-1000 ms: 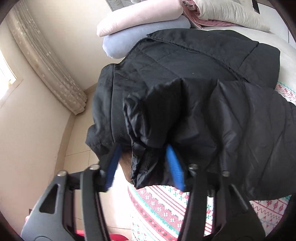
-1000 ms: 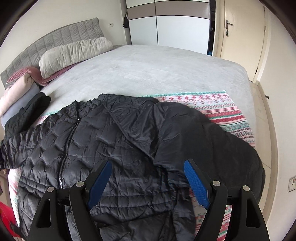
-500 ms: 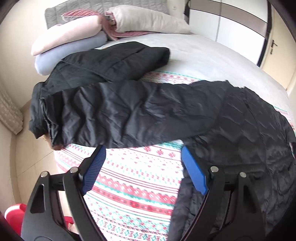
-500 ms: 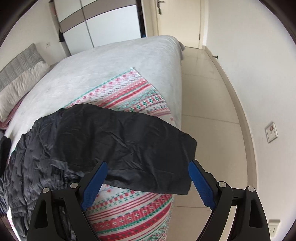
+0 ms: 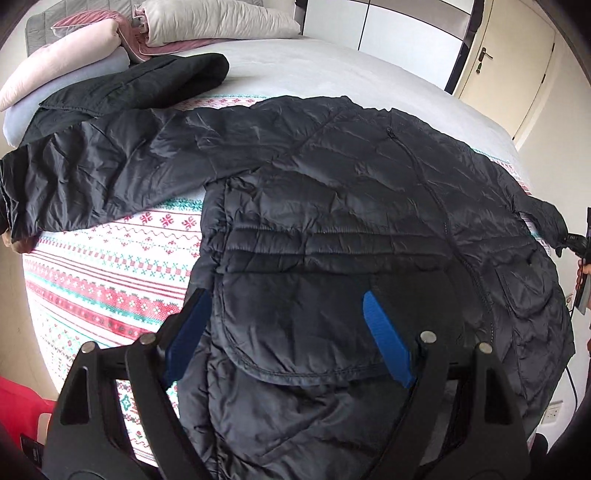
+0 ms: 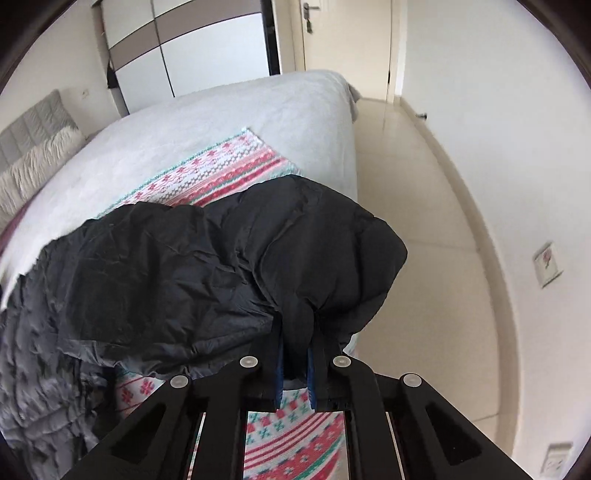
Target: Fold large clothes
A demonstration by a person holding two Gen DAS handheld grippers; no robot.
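Observation:
A black quilted jacket (image 5: 351,206) lies spread front-up on a patterned blanket (image 5: 110,280) on the bed, its left sleeve (image 5: 110,162) stretched out to the left. My left gripper (image 5: 288,332) is open and empty above the jacket's lower hem. In the right wrist view my right gripper (image 6: 295,365) is shut on the cuff end of the jacket's right sleeve (image 6: 258,266) at the bed's near corner. That gripper also shows at the right edge of the left wrist view (image 5: 576,243).
A second dark garment (image 5: 147,81) lies near stacked pillows (image 5: 207,22) at the bed's head. The grey bed cover (image 6: 221,125) stretches beyond the blanket (image 6: 221,173). Tiled floor (image 6: 424,221), a door and a wardrobe are to the right.
My left gripper let go of the left sleeve and moved right over the jacket's hem. My right gripper moved to the right sleeve's end and shut on it.

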